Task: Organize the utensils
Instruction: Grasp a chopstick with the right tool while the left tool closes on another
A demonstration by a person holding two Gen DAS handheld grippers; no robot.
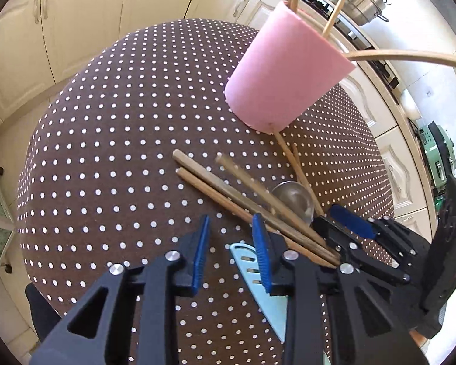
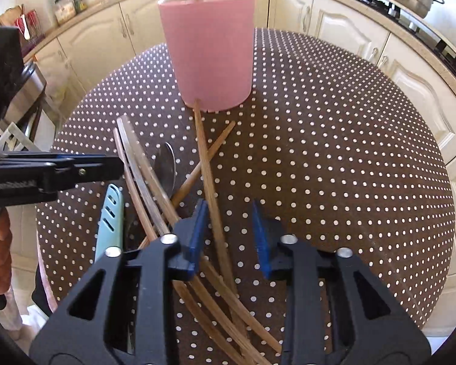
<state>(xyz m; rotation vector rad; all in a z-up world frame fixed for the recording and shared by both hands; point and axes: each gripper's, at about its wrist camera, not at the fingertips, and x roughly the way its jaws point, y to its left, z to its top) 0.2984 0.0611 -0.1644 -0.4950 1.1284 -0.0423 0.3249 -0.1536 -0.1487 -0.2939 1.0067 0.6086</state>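
A round table (image 2: 334, 140) in a brown dotted cloth stood among cream kitchen cabinets (image 2: 343, 24). Wooden utensils (image 2: 155, 179) lay before a pink holder (image 2: 209, 54). Left tongs (image 1: 232, 252) were narrow and empty; right tongs (image 2: 229, 237) stood narrow around a wooden handle (image 2: 208, 176), unpinched.

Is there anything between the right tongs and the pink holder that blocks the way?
No visible obstacle. Between the right tongs and the pink holder lie only flat wooden utensils on the tablecloth.

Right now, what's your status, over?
Left hand-held gripper open over blue knife. Right hand-held gripper open astride one wooden handle. Pink holder upright, utensils inside. Another handle crosses it.
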